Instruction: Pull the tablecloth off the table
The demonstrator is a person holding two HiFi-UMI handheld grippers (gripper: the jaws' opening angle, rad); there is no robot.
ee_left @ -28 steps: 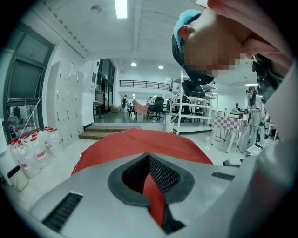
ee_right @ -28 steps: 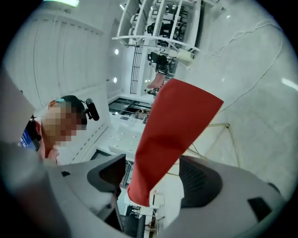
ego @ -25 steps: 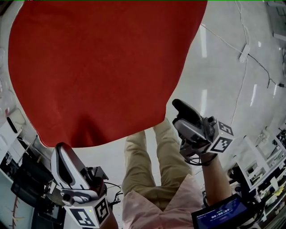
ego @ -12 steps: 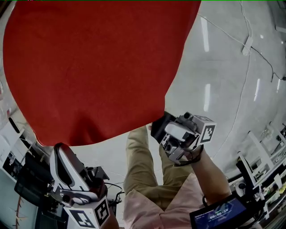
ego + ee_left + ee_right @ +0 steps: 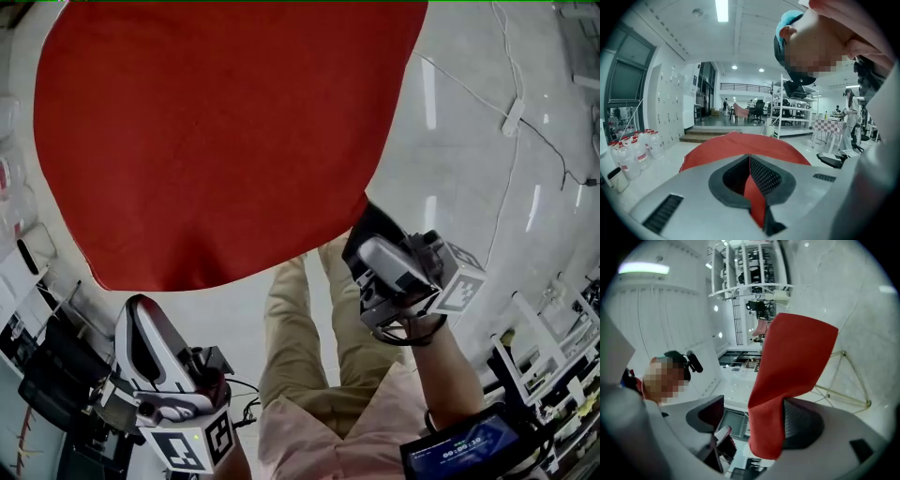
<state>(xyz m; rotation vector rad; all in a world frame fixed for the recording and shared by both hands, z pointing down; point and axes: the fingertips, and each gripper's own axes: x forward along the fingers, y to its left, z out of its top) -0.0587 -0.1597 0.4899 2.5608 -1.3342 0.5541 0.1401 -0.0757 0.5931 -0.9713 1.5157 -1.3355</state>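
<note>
Head view: the red tablecloth [image 5: 225, 141] is spreading wide in front of the person, filling the upper left of the frame, with the glossy white floor [image 5: 469, 141] showing to its right. Its near edge is running from 1 tool to the other, above the person's legs [image 5: 300, 347].

Left gripper view: the left tool [image 5: 750, 164] is pinching a fold of the tablecloth, its 2 jaws pressed together on the fabric, which is trailing out below them.

Right gripper view: the right tool [image 5: 754, 420] is standing spread, its jaws having just been opening. The tablecloth is hanging between them, lying against 1 dark pad [image 5: 804, 423] and clear of the other.
</note>
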